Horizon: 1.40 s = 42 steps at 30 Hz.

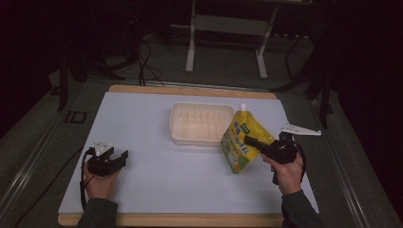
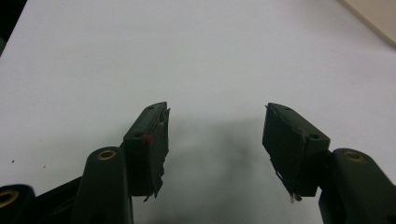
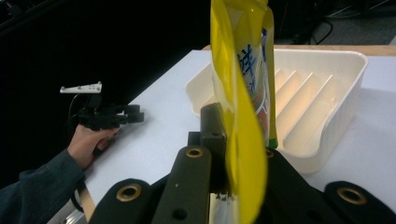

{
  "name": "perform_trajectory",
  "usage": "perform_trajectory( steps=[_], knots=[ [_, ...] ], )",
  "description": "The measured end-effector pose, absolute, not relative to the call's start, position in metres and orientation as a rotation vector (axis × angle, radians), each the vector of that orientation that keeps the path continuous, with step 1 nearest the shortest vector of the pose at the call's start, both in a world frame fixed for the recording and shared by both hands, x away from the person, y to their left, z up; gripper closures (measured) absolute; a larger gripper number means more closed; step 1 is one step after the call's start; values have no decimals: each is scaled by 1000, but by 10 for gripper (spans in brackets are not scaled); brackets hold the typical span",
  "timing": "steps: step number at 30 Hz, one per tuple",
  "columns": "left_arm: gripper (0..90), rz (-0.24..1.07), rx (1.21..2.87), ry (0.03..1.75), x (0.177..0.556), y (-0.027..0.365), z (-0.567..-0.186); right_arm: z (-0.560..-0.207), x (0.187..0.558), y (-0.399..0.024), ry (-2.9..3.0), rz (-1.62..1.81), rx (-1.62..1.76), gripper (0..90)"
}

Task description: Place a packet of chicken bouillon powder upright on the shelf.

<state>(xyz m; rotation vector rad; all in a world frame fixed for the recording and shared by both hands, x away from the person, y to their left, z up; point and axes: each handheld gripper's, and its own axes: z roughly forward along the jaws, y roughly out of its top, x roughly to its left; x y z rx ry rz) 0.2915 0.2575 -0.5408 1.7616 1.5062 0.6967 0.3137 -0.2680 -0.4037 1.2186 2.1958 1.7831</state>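
The high view looks forward and down from above the person's side of the white table, taking in the whole tabletop and dark floor beyond. The left gripper view sits low and close to the table, looking along its own two parted jaws at bare white surface. The right gripper view looks along its jaws across the table, very near a yellow pouch, with the cream tray just behind. It shares the tray, pouch and left gripper with the high view, where that gripper sits near the bottom left.
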Motion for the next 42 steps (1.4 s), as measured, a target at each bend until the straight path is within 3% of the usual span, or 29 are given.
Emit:
perform_trajectory(
  steps=[42],
  knots=[
    [404, 692, 1760, 1508, 292, 258, -541, -401, 339, -248, 2045, 1741, 1255, 900]
  ],
)
